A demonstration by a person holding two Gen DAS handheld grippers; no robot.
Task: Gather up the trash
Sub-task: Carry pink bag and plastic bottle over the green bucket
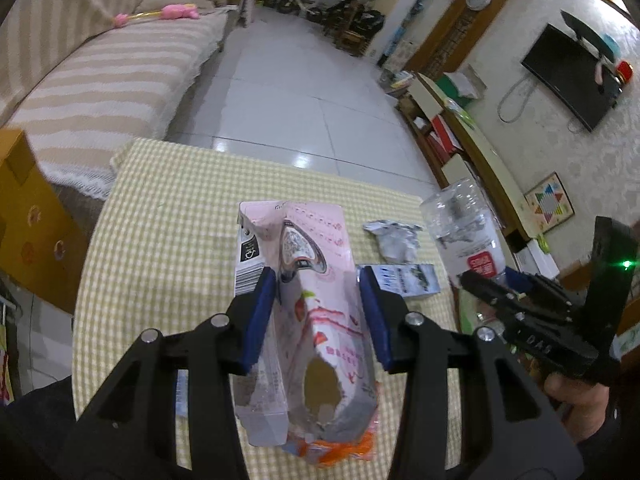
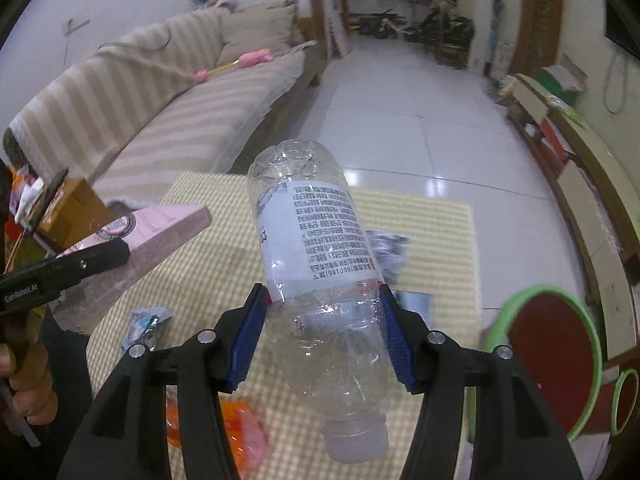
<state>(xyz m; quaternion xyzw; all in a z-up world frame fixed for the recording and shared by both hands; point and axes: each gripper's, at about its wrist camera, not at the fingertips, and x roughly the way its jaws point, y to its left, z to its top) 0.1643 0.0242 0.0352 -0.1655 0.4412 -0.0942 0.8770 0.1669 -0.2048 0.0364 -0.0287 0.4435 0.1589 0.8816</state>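
Gripping a torn pink carton (image 1: 308, 312), my left claw (image 1: 316, 316) hovers over the desk (image 1: 168, 208) (right claw (image 2: 322, 332) clamps a clear bottle (image 2: 316, 264)).

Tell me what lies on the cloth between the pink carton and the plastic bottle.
In the left wrist view, crumpled foil and a small printed box lie between the pink carton and the plastic bottle.

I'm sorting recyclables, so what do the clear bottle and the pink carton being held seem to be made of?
Clear crinkled bottle: thin glossy plastic, see-through, dented, with a printed label. Torn pink carton: likely coated paperboard, with folded creases, ragged torn edges and a greyish inner face.
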